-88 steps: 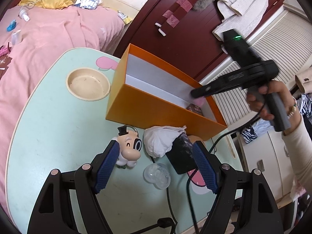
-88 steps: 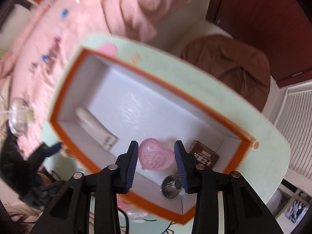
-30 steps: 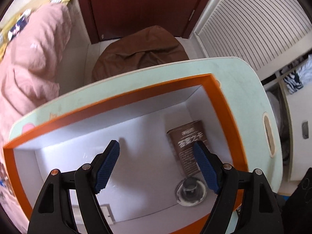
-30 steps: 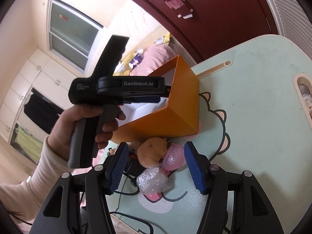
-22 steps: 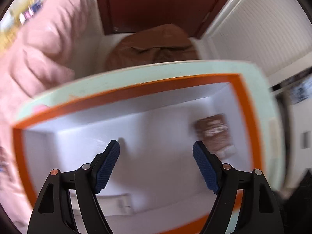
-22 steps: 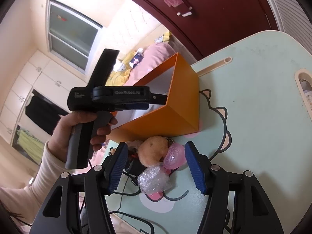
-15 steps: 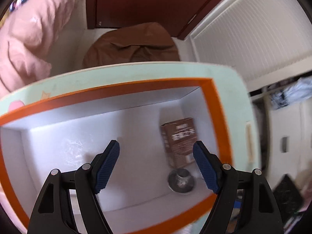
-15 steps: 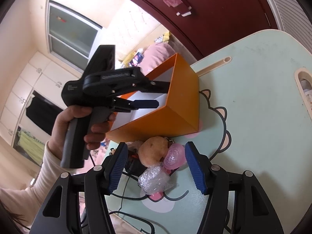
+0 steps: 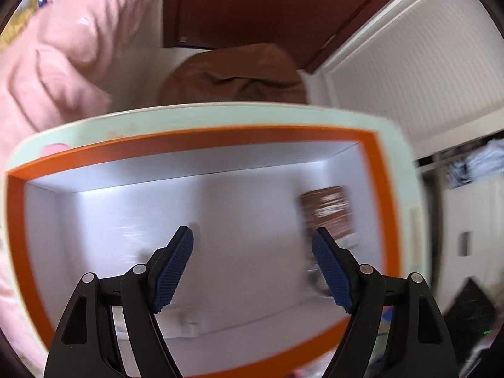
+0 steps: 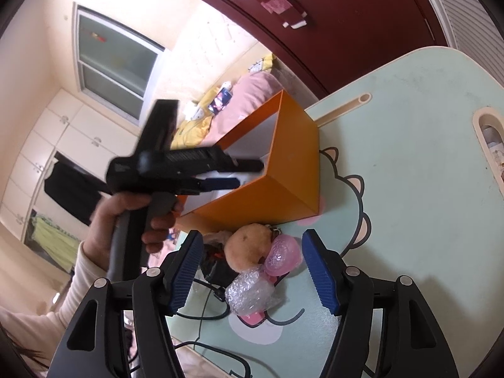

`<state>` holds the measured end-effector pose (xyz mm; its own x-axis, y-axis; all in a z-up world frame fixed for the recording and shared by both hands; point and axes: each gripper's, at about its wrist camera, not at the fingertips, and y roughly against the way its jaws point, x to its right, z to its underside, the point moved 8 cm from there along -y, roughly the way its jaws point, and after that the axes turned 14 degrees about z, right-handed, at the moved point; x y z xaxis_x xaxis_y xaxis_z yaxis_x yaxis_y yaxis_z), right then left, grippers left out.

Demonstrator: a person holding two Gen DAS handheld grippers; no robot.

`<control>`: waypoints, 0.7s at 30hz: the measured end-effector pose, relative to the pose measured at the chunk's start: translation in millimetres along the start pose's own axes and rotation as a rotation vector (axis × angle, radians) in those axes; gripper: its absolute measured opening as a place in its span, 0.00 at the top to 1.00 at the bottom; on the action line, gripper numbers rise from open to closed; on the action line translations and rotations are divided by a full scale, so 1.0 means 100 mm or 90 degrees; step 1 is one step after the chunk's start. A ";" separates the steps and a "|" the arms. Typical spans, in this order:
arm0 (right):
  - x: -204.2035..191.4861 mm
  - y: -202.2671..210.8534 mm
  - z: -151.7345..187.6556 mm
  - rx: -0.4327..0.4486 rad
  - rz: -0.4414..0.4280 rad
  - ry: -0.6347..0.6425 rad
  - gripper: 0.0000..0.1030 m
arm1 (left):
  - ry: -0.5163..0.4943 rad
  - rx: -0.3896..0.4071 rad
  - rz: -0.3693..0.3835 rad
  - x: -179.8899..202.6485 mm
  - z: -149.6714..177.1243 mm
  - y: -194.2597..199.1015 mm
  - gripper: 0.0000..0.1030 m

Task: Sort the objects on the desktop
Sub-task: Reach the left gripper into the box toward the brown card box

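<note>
I look down into the orange box [image 9: 201, 145] with its white inside, and my left gripper [image 9: 252, 236] hangs open and empty over it. A brown carton [image 9: 327, 211] stands at the box's right end. A round metal thing [image 9: 316, 278] is half hidden behind the right finger, and a white object [image 9: 186, 318] lies near the front wall. The right wrist view shows a hand holding the left gripper [image 10: 249, 173] above the orange box [image 10: 283, 170]. My right gripper [image 10: 251, 242] is opening, its pads touching nothing. Beyond its tips lie a brown plush ball [image 10: 249, 245], a pink heart case [image 10: 282, 253] and bubble wrap [image 10: 250, 293].
The mint-green table [image 10: 409, 145] with a cartoon print has a slot handle [image 10: 488, 138] at its right edge. A black device with cables [image 10: 217, 267] lies left of the plush ball. Past the table are a brown beanbag [image 9: 233, 75], a pink bed cover [image 9: 63, 63] and a dark red door [image 10: 346, 15].
The left gripper has swung sideways over the box and rolled; the carton now sits further right in its blurred view. The right jaws stand slightly wider; the right hand has stayed put.
</note>
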<state>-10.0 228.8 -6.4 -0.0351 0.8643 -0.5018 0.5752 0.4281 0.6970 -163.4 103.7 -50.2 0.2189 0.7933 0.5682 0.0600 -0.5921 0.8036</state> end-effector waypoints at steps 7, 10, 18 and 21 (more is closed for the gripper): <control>0.01 0.01 0.02 -0.006 0.001 0.002 0.37 | -0.056 -0.028 -0.057 0.16 -0.05 -0.23 0.24; 0.02 0.03 0.02 -0.004 0.002 0.000 0.37 | -0.069 -0.028 -0.080 0.13 -0.05 -0.22 0.23; 0.02 0.04 0.02 -0.004 -0.002 -0.004 0.37 | -0.035 -0.021 -0.121 -0.24 0.06 -0.01 0.28; 0.02 0.04 0.03 -0.004 -0.003 -0.002 0.37 | -0.019 0.009 -0.081 -0.18 0.04 0.13 0.28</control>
<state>-5.8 231.3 -5.9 -0.0351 0.8615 -0.5066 0.5701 0.4336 0.6978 -162.5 81.5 -50.5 0.2377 0.8574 0.4565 0.1027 -0.4896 0.8659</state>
